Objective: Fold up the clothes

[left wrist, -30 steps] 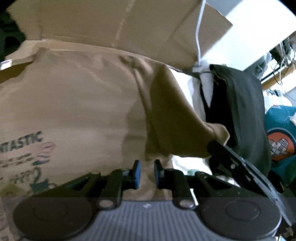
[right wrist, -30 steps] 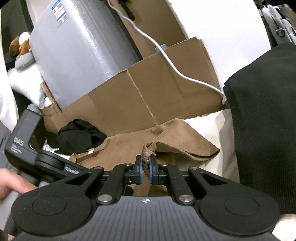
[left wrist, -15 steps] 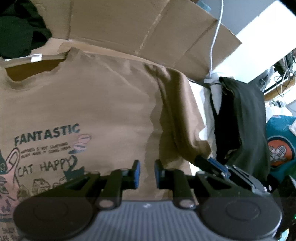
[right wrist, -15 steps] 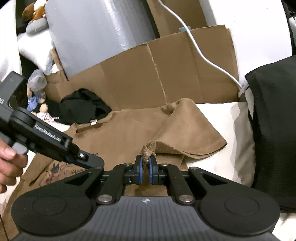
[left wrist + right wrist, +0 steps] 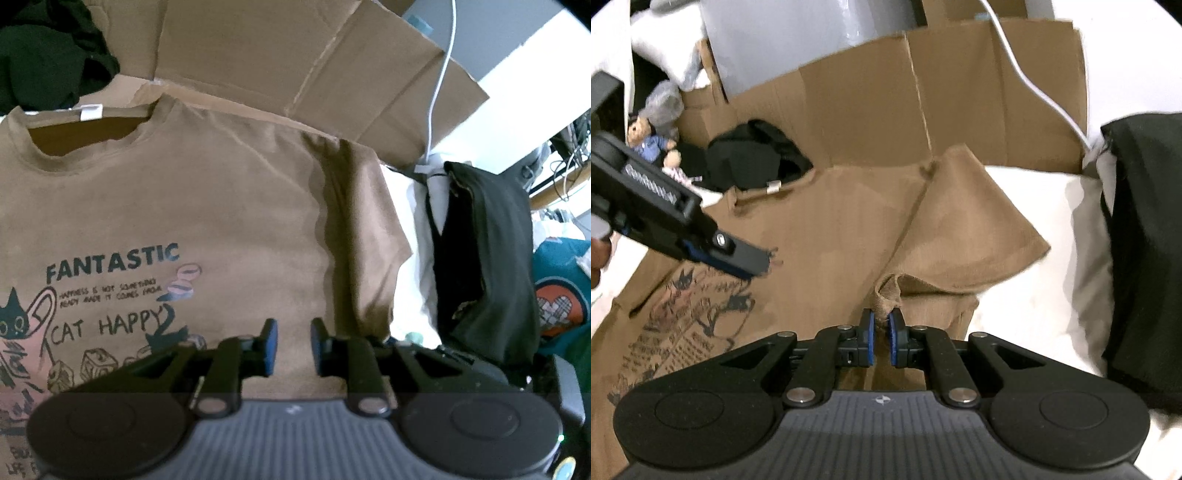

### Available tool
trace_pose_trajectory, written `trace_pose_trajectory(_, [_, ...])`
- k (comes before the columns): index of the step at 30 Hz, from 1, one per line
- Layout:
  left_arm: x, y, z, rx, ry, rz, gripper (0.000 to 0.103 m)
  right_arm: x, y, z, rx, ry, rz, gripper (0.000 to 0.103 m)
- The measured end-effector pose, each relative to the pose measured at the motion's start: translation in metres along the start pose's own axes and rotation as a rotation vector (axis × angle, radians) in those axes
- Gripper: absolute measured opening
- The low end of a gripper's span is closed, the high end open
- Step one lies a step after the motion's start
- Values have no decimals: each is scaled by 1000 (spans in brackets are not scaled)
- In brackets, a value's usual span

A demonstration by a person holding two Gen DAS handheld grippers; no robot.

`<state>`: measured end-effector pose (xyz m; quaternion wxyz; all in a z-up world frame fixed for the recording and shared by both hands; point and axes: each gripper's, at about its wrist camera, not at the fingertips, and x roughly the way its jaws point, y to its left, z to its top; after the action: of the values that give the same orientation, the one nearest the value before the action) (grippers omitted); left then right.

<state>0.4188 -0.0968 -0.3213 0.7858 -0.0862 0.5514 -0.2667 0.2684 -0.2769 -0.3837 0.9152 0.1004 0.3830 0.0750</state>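
Cardboard [image 5: 923, 110] backs the bed where the right gripper [image 5: 881, 332], jaws easing apart, pinches the brown T-shirt [image 5: 221, 206]'s sleeve; folding barely begun, left gripper [image 5: 293, 343] parted, empty.

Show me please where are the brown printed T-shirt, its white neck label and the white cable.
brown printed T-shirt [image 5: 229, 206]: left wrist view, plain chest area above the print.
white neck label [image 5: 91, 112]: left wrist view, middle of the label at the collar.
white cable [image 5: 439, 85]: left wrist view, stretch hanging over the cardboard.
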Motion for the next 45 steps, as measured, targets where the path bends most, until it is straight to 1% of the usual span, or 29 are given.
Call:
trace_pose_trajectory(2, [-1, -3, 1, -3, -14, 3, 20, 0, -2, 0, 18, 12, 6, 13])
trace_pose_trajectory(4, [-2, -5, 3, 2, -24, 4, 20, -2, -4, 1, 36, 21, 19, 19])
trace_pose_trajectory(6, [-3, -7, 4, 7, -29, 7, 20, -4, -5, 0, 51, 23, 32, 31])
trace_pose_trajectory(8, [-4, -10, 5, 11, -36, 12, 21, -5, -6, -1, 60, 24, 37, 36])
trace_pose_trajectory(14, [0, -15, 5, 24, -33, 19, 21, -16, -16, 2, 90, -7, 26, 39])
trace_pose_trajectory(20, [4, -16, 6, 32, -31, 23, 21, -21, -35, 8, 155, -52, -4, 39])
trace_pose_trajectory(27, [23, -20, 6, 50, 4, -28, 22, -14, -49, 11, 193, -65, -60, 39])
trace_pose_trajectory(31, [36, -26, 8, 83, 11, -64, 28, -7, -55, 11, 205, -60, -82, 39])
trace_pose_trajectory(33, [38, -28, 9, 93, 7, -72, 29, -3, -61, 11, 231, -56, -86, 39])
trace_pose_trajectory(35, [43, -30, 12, 100, 1, -88, 29, -1, -65, 11, 255, -53, -83, 39])
trace_pose_trajectory(36, [45, -31, 13, 102, 1, -92, 29, 3, -72, 13, 316, -50, -54, 39])
trace_pose_trajectory(37, [46, -31, 14, 104, 2, -96, 29, 5, -76, 14, 341, -53, -35, 39])
trace_pose_trajectory(41, [51, -32, 15, 128, 1, -102, 29, 15, -81, 19, 353, -62, -39, 41])
trace_pose_trajectory(43, [52, -31, 15, 129, 1, -100, 29, 24, -89, 19, 409, -49, -16, 41])
trace_pose_trajectory(45, [56, -28, 16, 119, 2, -97, 29, 28, -90, 19, 416, -41, -21, 43])
